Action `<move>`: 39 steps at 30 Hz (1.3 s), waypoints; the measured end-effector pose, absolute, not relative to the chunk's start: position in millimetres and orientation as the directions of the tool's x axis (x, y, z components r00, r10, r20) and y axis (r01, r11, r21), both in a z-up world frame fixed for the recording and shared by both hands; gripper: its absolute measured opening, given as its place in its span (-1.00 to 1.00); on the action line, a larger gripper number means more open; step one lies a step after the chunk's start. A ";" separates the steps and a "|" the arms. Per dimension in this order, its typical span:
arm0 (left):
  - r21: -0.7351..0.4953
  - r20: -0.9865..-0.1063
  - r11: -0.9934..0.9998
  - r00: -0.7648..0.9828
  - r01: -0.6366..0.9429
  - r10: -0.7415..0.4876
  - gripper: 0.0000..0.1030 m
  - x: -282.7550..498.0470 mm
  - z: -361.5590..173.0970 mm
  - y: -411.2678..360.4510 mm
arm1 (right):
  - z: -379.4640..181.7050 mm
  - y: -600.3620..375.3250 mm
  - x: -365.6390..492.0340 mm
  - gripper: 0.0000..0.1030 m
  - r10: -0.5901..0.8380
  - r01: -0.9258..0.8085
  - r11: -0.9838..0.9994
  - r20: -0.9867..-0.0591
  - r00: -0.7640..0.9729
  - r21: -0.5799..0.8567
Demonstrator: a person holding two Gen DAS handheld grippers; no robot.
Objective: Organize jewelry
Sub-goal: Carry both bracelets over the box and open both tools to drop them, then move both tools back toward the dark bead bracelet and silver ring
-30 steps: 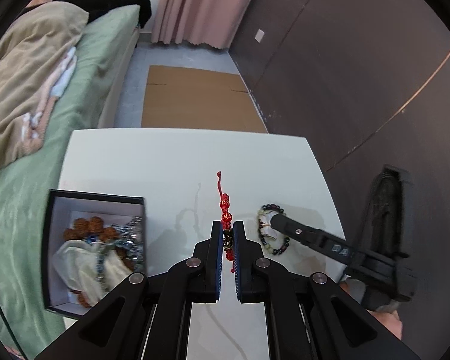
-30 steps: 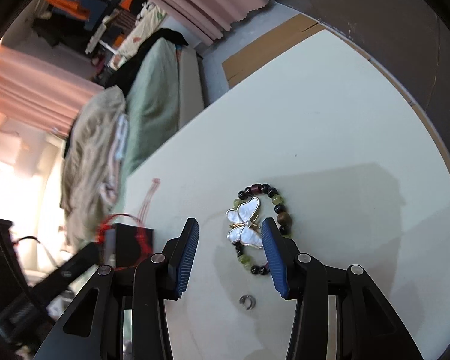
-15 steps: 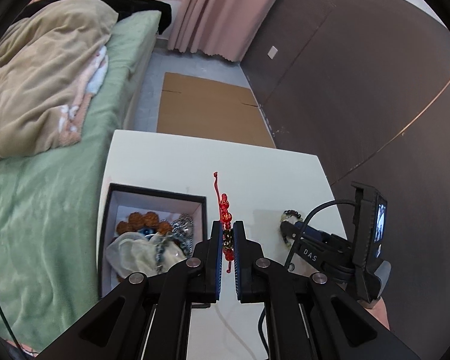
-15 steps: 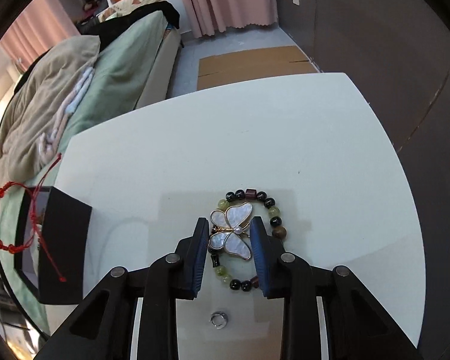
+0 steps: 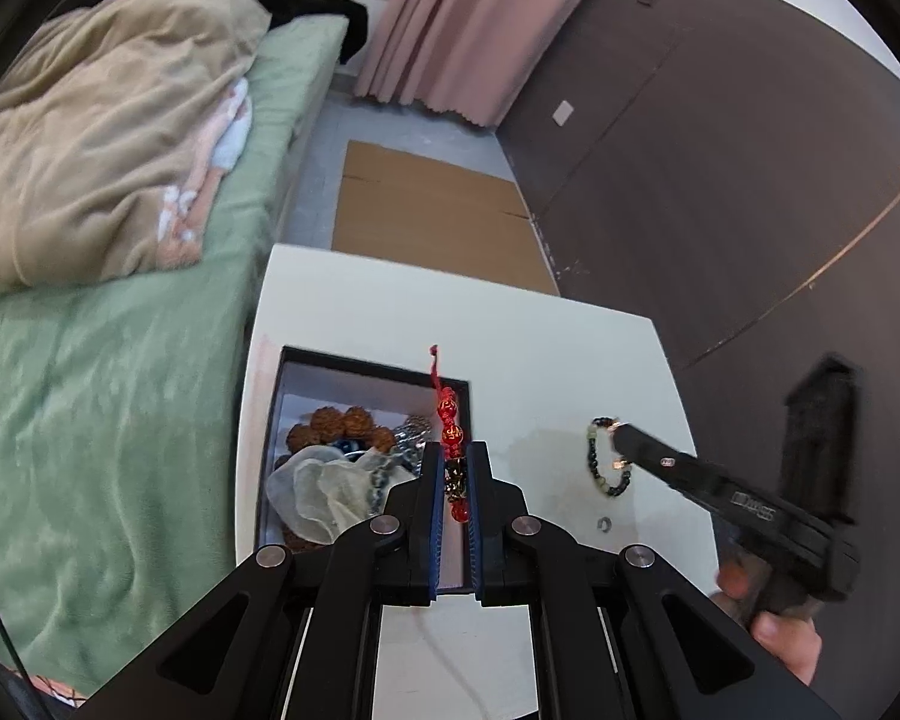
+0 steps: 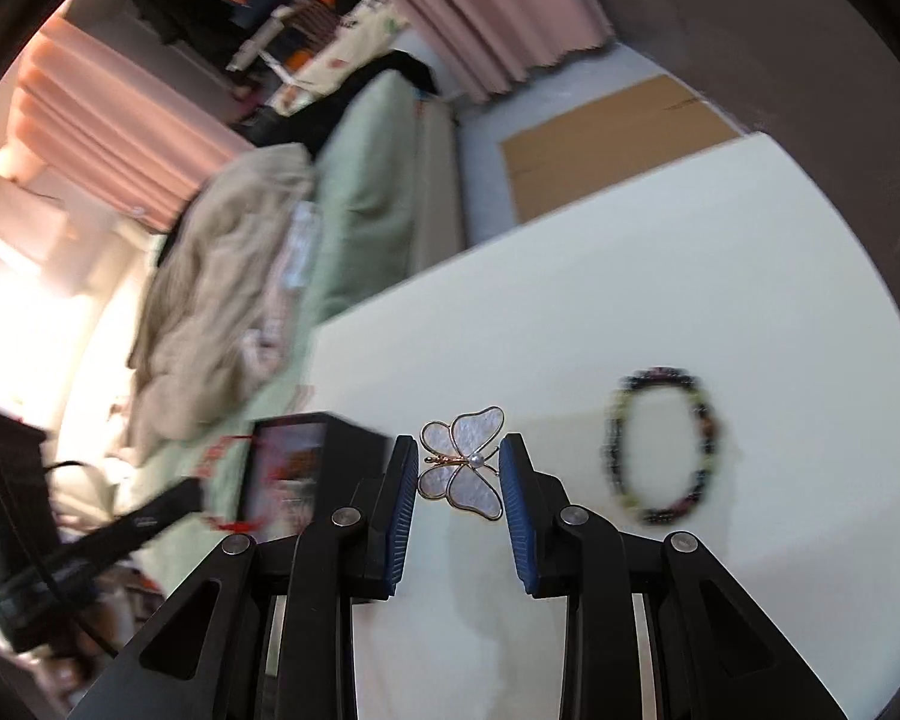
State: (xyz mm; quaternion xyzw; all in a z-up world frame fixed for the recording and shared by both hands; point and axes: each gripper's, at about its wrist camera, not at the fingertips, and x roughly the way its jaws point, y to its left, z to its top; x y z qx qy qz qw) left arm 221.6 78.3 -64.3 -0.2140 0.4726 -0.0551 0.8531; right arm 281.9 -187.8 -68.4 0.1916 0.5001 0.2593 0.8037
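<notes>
My left gripper [image 5: 455,456] is shut on a red beaded cord bracelet [image 5: 450,420] and holds it over the right edge of the black jewelry box [image 5: 282,396], which holds brown beads and other pieces. My right gripper [image 6: 459,450] is shut on a white butterfly brooch [image 6: 462,462], lifted off the white table [image 6: 570,312]. A dark and green bead bracelet [image 6: 660,444] lies on the table to its right; it also shows in the left wrist view [image 5: 603,462]. The box shows blurred in the right wrist view [image 6: 306,462].
A small silver ring [image 5: 604,523] lies on the table near the bead bracelet. A green bed [image 5: 90,420] with a beige blanket runs along the table's left side. Cardboard [image 5: 426,210] lies on the floor beyond.
My right gripper closed on the butterfly brooch, lifted it off the bead bracelet and swung left toward the box. My left gripper carried the red bracelet left, over the box.
</notes>
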 end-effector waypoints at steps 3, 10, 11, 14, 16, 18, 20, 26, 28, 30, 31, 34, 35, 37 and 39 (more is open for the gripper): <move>-0.422 -0.795 0.896 0.532 -0.140 -0.291 -0.86 222.5 -72.7 88.0 | -56.6 -172.3 272.8 -0.43 0.654 -0.268 0.755 -0.666 0.358 0.598; -0.437 -0.796 0.879 0.538 -0.190 -0.279 -0.12 207.3 -75.2 112.0 | -49.8 -136.5 262.8 -0.43 0.691 -0.328 0.722 -0.655 0.304 0.609; -0.435 -0.793 0.879 0.546 -0.196 -0.271 -0.08 204.4 -73.6 115.2 | -49.2 -129.3 261.6 -0.43 0.693 -0.338 0.720 -0.660 0.291 0.607; -0.436 -0.787 0.875 0.560 -0.210 -0.258 -0.03 195.5 -68.7 126.2 | -45.8 -108.8 258.0 -0.43 0.705 -0.377 0.703 -0.663 0.252 0.603; -0.441 -0.782 0.870 0.569 -0.219 -0.253 -0.02 189.2 -65.5 134.4 | -43.1 -96.5 256.1 -0.43 0.701 -0.400 0.701 -0.673 0.236 0.590; -0.441 -0.779 0.870 0.577 -0.223 -0.246 -0.02 184.6 -62.5 141.3 | -39.3 -85.1 256.9 -0.43 0.681 -0.418 0.715 -0.693 0.235 0.561; -0.440 -0.775 0.869 0.584 -0.227 -0.241 0.00 180.6 -60.0 145.7 | -37.1 -77.5 258.4 -0.43 0.671 -0.424 0.721 -0.704 0.233 0.547; -0.429 -0.759 0.876 0.613 -0.220 -0.218 0.48 171.4 -49.4 146.9 | -35.2 -74.8 260.5 0.21 0.648 -0.422 0.738 -0.728 0.225 0.526; -0.425 -0.754 0.879 0.622 -0.214 -0.214 0.64 169.5 -46.5 144.8 | -33.2 -84.6 259.0 0.41 0.631 -0.402 0.758 -0.733 0.252 0.514; -0.418 -0.751 0.885 0.627 -0.206 -0.209 0.69 169.0 -43.9 140.2 | -31.0 -99.9 256.3 0.42 0.632 -0.378 0.763 -0.729 0.264 0.525; -0.417 -0.751 0.886 0.626 -0.201 -0.211 0.70 169.6 -43.4 137.8 | -29.5 -107.6 254.5 0.42 0.634 -0.370 0.764 -0.722 0.276 0.529; -0.409 -0.755 0.893 0.620 -0.188 -0.216 0.70 171.6 -41.9 128.7 | -28.2 -128.6 251.4 0.51 0.633 -0.348 0.769 -0.714 0.298 0.536; -0.408 -0.755 0.894 0.618 -0.184 -0.217 0.70 172.0 -41.8 126.2 | -28.6 -138.4 250.4 0.51 0.629 -0.336 0.774 -0.714 0.307 0.537; -0.407 -0.756 0.896 0.615 -0.177 -0.222 0.70 174.1 -41.4 120.0 | -28.7 -152.1 250.8 0.51 0.631 -0.321 0.774 -0.707 0.320 0.546; -0.401 -0.758 0.901 0.612 -0.165 -0.225 0.70 177.5 -40.3 110.6 | -29.4 -163.8 253.0 0.52 0.625 -0.298 0.780 -0.709 0.327 0.551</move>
